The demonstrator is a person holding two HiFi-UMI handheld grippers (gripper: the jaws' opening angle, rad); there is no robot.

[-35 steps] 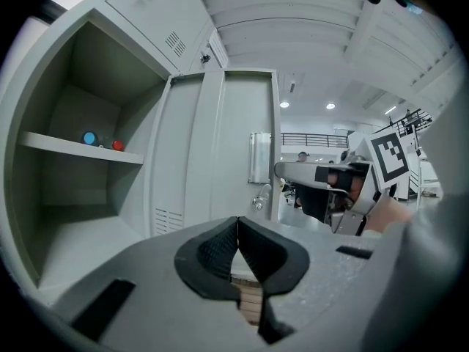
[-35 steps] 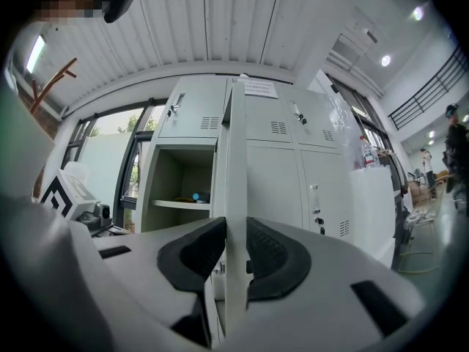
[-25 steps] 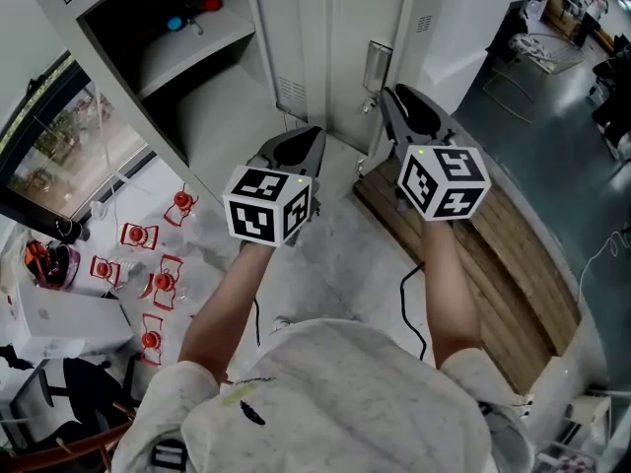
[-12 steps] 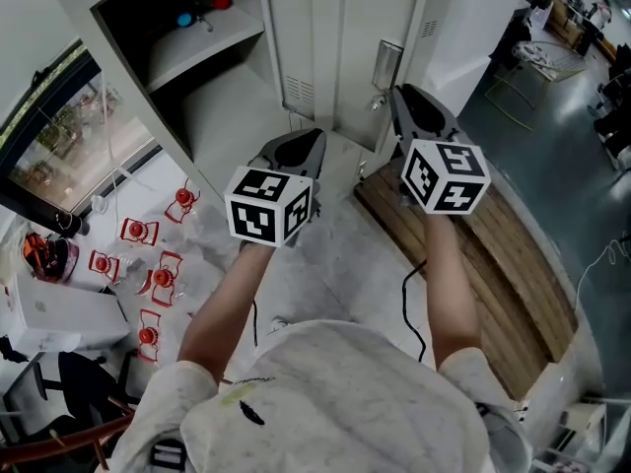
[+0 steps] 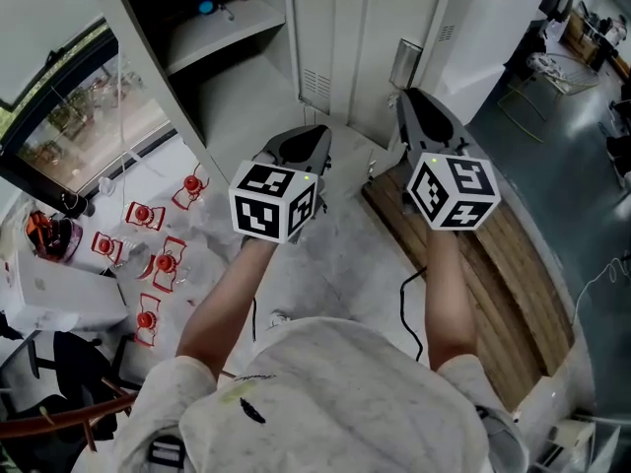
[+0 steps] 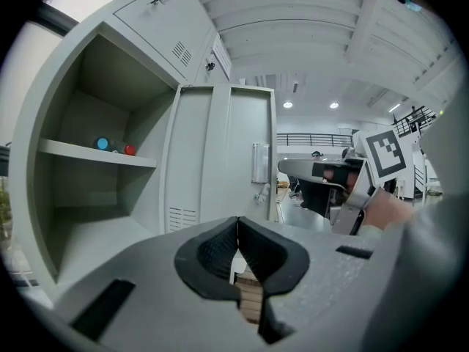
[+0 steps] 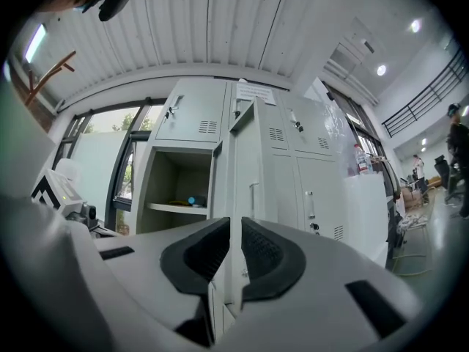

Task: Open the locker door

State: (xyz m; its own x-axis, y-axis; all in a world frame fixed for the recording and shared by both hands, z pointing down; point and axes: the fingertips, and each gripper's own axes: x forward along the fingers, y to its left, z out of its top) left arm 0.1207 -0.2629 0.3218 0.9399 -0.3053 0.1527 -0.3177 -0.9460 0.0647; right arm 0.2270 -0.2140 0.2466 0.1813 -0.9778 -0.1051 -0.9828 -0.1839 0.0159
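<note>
The grey locker door [image 5: 345, 37] stands swung open beside an open compartment [image 5: 232, 77], and its metal handle [image 5: 405, 62] faces me. My right gripper [image 5: 402, 95] hovers just below that handle. In the right gripper view the door [image 7: 249, 167] is edge-on and shows through the narrow gap of the right gripper [image 7: 234, 229]. Its jaws are closing and the pads press on nothing. My left gripper [image 5: 320, 131] is held low in front of the door's foot. The left gripper [image 6: 237, 229] is shut and holds nothing.
A blue and a red object [image 5: 206, 8] lie on the compartment shelf. Red clips [image 5: 158, 259] are scattered on the floor at the left under a window [image 5: 69, 116]. A wooden board [image 5: 513, 264] and a black cable [image 5: 406, 294] lie at the right. More closed lockers [image 7: 322, 189] stand beyond.
The locker has shifted to the right in the head view and sits a little nearer. Both grippers keep about the same place before the door.
</note>
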